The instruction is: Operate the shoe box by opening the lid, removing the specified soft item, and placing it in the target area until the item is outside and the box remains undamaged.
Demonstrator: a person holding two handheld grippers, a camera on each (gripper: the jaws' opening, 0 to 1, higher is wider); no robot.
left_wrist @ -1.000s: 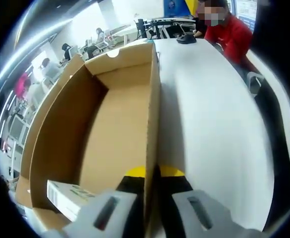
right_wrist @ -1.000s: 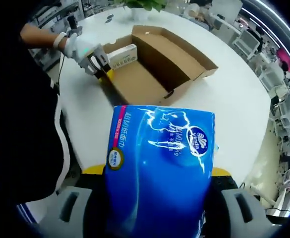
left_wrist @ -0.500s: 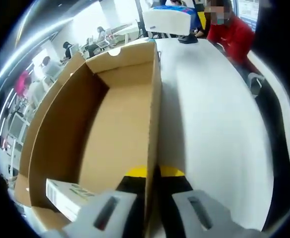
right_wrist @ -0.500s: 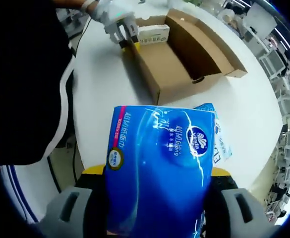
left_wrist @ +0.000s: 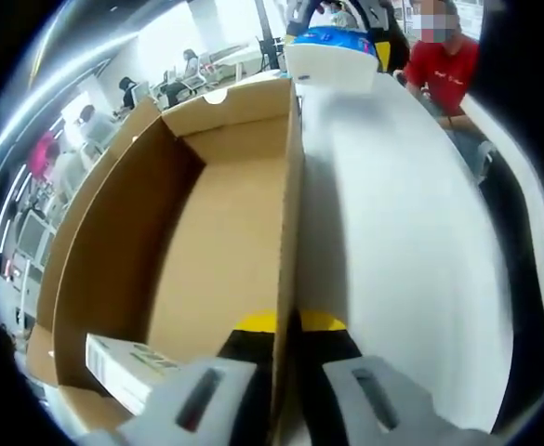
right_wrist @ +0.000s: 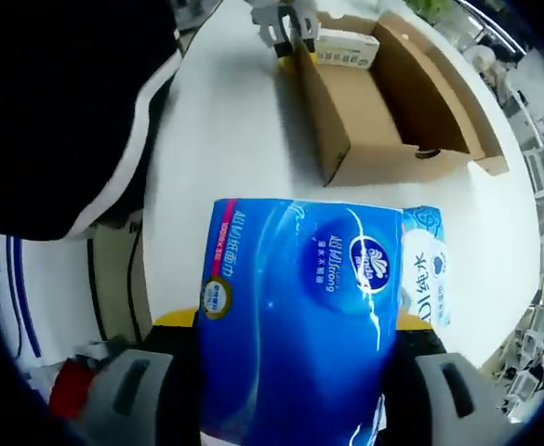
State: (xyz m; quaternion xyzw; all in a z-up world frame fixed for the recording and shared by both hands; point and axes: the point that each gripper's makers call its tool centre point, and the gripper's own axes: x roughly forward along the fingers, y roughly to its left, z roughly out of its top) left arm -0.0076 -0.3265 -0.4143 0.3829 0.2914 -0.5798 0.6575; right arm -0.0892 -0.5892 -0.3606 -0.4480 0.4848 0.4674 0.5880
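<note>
The open cardboard shoe box [left_wrist: 206,242] runs away from me in the left gripper view. My left gripper [left_wrist: 285,327] is shut on its right side wall. A small white carton [left_wrist: 126,367] lies inside the box at the near end. In the right gripper view my right gripper [right_wrist: 295,325] is shut on a blue soft tissue pack [right_wrist: 299,297], held above the white table [right_wrist: 225,139]. The shoe box [right_wrist: 364,102] lies beyond it, with the left gripper [right_wrist: 285,23] at its far end. The held tissue pack [left_wrist: 332,39] hangs past the box's far end.
A second blue pack [right_wrist: 427,274] lies on the table just right of the held one. A person's dark clothing [right_wrist: 76,102] runs along the table's left edge. A person in red [left_wrist: 450,63] sits at the far side. Bare table [left_wrist: 411,242] stretches right of the box.
My right gripper has carried the blue tissue pack further from the box toward the table's edge, beside the second pack. The left gripper and box have stayed put.
</note>
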